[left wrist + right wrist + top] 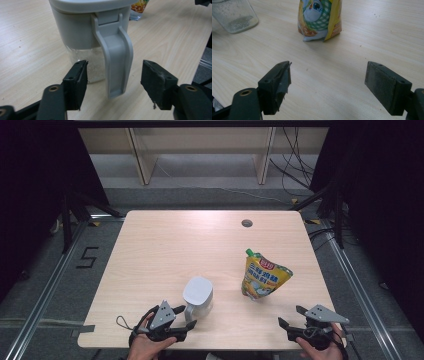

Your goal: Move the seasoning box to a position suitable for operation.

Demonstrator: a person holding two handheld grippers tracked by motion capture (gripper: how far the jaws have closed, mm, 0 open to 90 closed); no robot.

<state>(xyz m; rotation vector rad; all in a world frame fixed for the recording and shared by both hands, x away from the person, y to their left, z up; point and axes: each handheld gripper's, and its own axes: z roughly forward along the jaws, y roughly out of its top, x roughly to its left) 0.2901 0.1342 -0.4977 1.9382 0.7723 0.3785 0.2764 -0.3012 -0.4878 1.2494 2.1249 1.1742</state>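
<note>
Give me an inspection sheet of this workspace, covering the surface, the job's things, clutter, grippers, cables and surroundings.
Surface: light wooden table, bare apart from two items; round grommet hole near the far edge.
Job's things: grey-lidded clear plastic jug stands upright, its grey handle between the left gripper's open jaws, not clamped. Yellow spouted stand-up pouch with green cap stands upright to its right.
Clutter: a few specks on the tabletop.
Grippers: left gripper open at the jug handle; right gripper open, apart from the pouch.
Cables: black cables on the floor beyond the table.
Surroundings: wooden shelf frame behind; black curtains at the sides.
</note>
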